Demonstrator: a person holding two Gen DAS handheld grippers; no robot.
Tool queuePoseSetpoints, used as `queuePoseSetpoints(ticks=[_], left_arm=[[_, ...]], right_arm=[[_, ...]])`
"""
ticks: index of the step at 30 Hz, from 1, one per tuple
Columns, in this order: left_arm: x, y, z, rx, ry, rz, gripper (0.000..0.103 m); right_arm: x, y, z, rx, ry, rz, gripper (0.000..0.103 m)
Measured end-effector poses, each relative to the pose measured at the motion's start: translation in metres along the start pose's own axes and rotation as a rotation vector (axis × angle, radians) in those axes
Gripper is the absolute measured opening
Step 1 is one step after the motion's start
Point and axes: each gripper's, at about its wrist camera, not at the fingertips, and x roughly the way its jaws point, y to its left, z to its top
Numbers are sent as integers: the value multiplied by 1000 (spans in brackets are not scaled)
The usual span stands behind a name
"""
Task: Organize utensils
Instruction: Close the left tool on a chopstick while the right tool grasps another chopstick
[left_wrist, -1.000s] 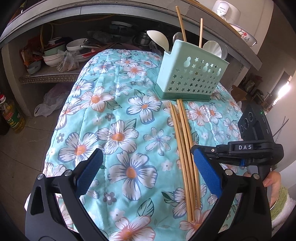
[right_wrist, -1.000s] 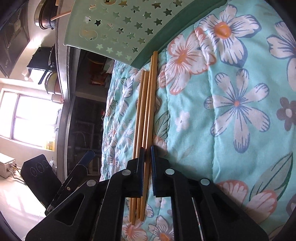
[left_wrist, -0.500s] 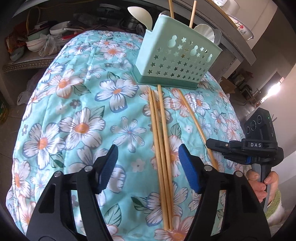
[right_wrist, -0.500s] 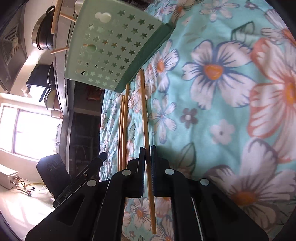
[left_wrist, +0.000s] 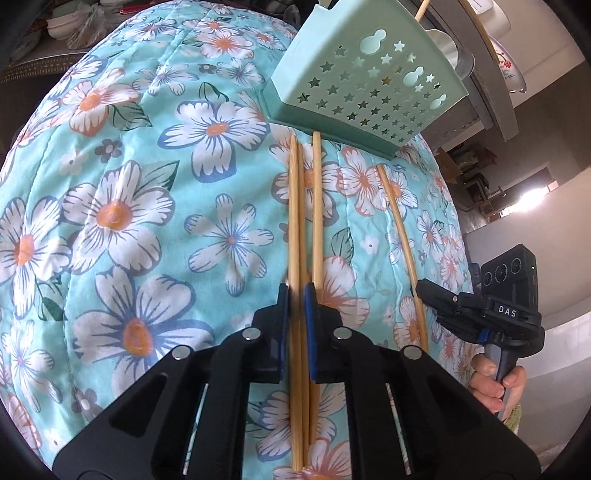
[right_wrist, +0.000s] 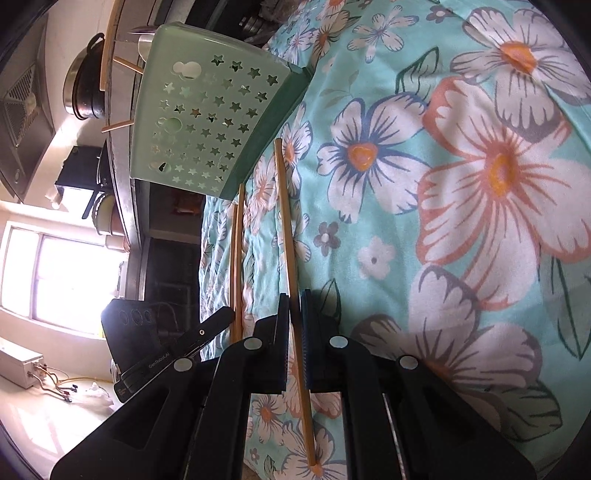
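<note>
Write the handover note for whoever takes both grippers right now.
Left gripper: jaws shut on the grouped chopsticks lying on the floral quilt.
Right gripper: jaws shut on a single chopstick, pulled aside from the rest.
Mint utensil holder stands at the quilt's far end, already holding some chopsticks and spoons.
Done: both grips made.
Left: lift, and drop all four remaining chopsticks into the holder.

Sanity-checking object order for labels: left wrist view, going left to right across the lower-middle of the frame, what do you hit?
Floral cloth → left gripper shut on the chopstick bundle → single chopstick held by the right gripper → right gripper → hand on its handle.
</note>
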Motion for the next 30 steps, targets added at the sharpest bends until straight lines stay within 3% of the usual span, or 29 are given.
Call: queuePoseSetpoints(ticks=[13, 16, 23, 26, 30], left_arm=[[-38, 7, -9, -60, -59, -44, 5], [-44, 12, -12, -67, -63, 5, 5], [-46, 16, -20, -3, -34, 196, 5], [-47, 19, -19, 16, -24, 213, 7], [-54, 14, -6, 62, -45, 237, 20]], right_arm=[[-1, 0, -2, -2, -5, 4, 7], [-2, 1, -2, -5, -4, -4, 7], [-9, 9, -6, -38, -11, -75, 7], [-11, 15, -7, -74, -9, -125, 7], [-11, 28, -2, -135, 7, -194, 8]])
